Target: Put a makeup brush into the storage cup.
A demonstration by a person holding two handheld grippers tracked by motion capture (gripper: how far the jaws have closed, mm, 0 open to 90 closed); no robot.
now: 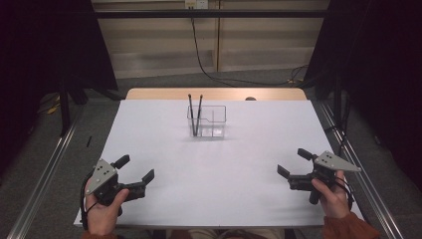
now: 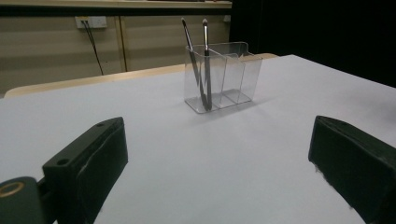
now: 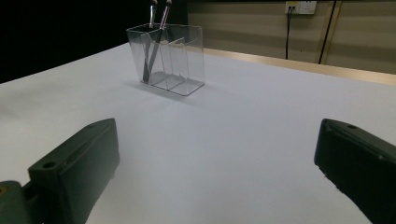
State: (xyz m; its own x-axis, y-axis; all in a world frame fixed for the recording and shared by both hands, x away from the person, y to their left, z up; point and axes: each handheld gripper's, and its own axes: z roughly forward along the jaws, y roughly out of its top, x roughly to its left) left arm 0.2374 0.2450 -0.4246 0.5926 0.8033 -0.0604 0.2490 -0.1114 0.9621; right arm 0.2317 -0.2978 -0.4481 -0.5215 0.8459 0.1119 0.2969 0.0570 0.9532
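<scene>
A clear plastic organiser with several compartments stands at the far middle of the white table. Two thin dark brushes lean upright in its left end compartment. My left gripper rests near the front left corner, jaws spread wide, nothing between them. My right gripper sits near the front right edge, also open and holding nothing. Both point toward the organiser from well short of it.
A wooden strip runs along the table's far edge. Black cables hang from a wall socket behind the table. Metal rails flank both sides. Bare white surface lies between the grippers and the organiser.
</scene>
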